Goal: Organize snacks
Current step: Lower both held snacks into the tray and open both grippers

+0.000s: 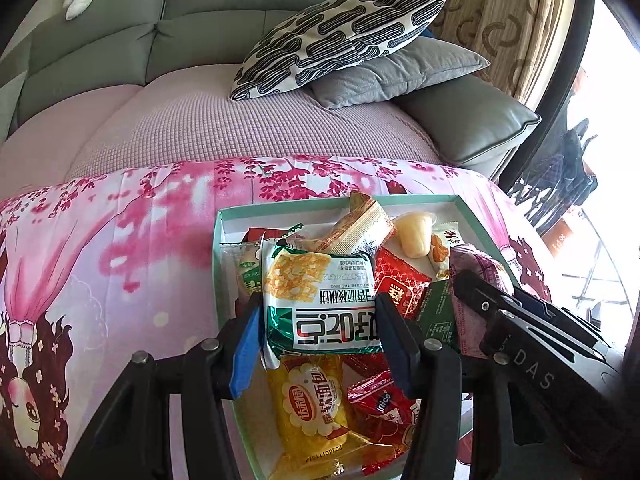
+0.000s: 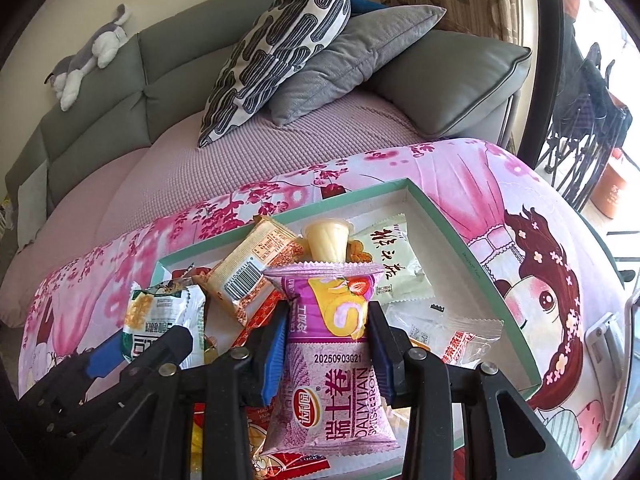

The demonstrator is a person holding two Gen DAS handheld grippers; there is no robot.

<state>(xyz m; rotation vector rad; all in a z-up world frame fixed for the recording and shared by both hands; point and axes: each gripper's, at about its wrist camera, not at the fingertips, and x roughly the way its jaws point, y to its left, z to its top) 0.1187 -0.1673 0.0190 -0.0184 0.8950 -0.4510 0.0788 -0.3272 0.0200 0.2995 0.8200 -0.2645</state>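
A mint-green shallow box (image 1: 218, 264) lies on a pink floral cloth, full of several snack packets. My left gripper (image 1: 320, 308) is shut on a green, white and yellow packet (image 1: 320, 280), held just over a yellow bread packet (image 1: 312, 404) and red packets (image 1: 400, 284). My right gripper (image 2: 330, 320) is shut on a purple Swiss roll packet (image 2: 332, 376) above the box (image 2: 460, 240). Beyond it lie a jelly cup (image 2: 324, 240), a beige cracker packet (image 2: 256, 264) and a pale green packet (image 2: 392, 264). The two grippers hang side by side, the left gripper (image 2: 148, 340) to the left.
The pink cartoon cloth (image 1: 120, 240) covers the table around the box. Behind it stands a grey sofa (image 1: 200, 36) with a patterned pillow (image 1: 340, 40), a grey cushion (image 1: 400, 72) and a plush toy (image 2: 92, 56). A curtain and bright window are at the right.
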